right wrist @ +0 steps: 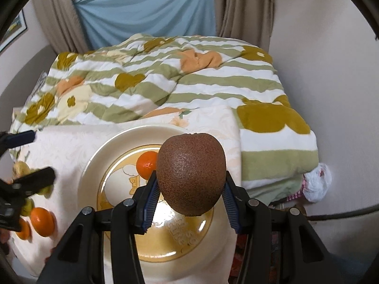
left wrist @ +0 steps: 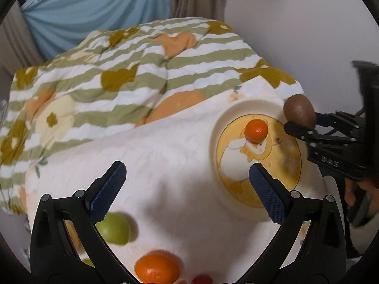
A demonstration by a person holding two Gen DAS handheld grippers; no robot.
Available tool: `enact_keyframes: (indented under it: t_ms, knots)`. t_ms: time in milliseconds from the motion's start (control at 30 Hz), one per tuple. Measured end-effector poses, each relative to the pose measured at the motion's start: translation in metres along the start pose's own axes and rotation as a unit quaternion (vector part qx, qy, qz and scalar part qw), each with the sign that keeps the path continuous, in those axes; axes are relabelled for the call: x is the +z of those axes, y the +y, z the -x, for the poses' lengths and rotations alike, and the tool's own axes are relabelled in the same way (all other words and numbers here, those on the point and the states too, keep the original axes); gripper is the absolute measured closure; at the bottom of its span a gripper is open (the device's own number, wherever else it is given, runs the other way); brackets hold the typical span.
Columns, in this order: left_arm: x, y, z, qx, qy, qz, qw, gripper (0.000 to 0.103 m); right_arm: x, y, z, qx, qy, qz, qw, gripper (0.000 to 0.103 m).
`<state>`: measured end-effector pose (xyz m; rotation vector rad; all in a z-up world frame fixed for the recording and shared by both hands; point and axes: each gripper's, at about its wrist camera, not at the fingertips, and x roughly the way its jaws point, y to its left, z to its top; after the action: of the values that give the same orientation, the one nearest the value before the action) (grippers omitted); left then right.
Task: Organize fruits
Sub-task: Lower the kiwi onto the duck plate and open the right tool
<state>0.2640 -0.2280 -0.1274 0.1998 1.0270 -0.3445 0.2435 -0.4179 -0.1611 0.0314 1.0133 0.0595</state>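
- I see a bed covered by a quilt in green and white stripes with orange and olive flowers, and a cream cloth spread over its near end
- A cream plate with a yellow cartoon centre sits on the cloth, with one small orange resting on its far side
- My right gripper is clenched on a brown kiwi, held above the plate's near half
- My left gripper is released, fingers spread wide over bare cloth just left of the plate
- Loose fruit lies on the cloth below it: a green fruit, a larger orange, and a small red one at the frame edge
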Motion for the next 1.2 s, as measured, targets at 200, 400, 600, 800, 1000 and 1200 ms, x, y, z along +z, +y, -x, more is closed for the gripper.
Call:
enact_keyframes:
  t_ms: [200,400,600,800,1000,1200]
  knots:
    - [-0.019,0.013,0.010,0.019,0.001,0.024,0.9995,0.000,-0.003,0.008,-0.014,-0.017,0.002,0.029,0.999,0.057]
    - [-0.032,0.021,0.012,0.030,0.006,0.044,0.9986,0.000,-0.004,0.011,-0.022,-0.023,-0.001,0.043,0.999,0.057]
    - [-0.047,0.025,0.018,0.037,0.007,0.057,0.9977,0.000,-0.006,0.013,-0.025,-0.035,-0.001,0.050,0.998,0.051]
    - [-0.055,0.026,0.026,0.034,0.006,0.070,0.9970,0.000,-0.003,0.013,-0.010,-0.019,-0.029,0.050,0.998,0.001]
    - [-0.060,0.025,0.037,0.029,-0.001,0.080,0.9964,0.000,-0.007,0.012,0.007,-0.006,-0.056,0.052,0.997,0.001]
    - [-0.064,0.021,0.056,0.031,-0.020,0.080,0.9961,0.000,-0.009,0.010,0.030,-0.002,-0.058,0.051,0.997,0.001]
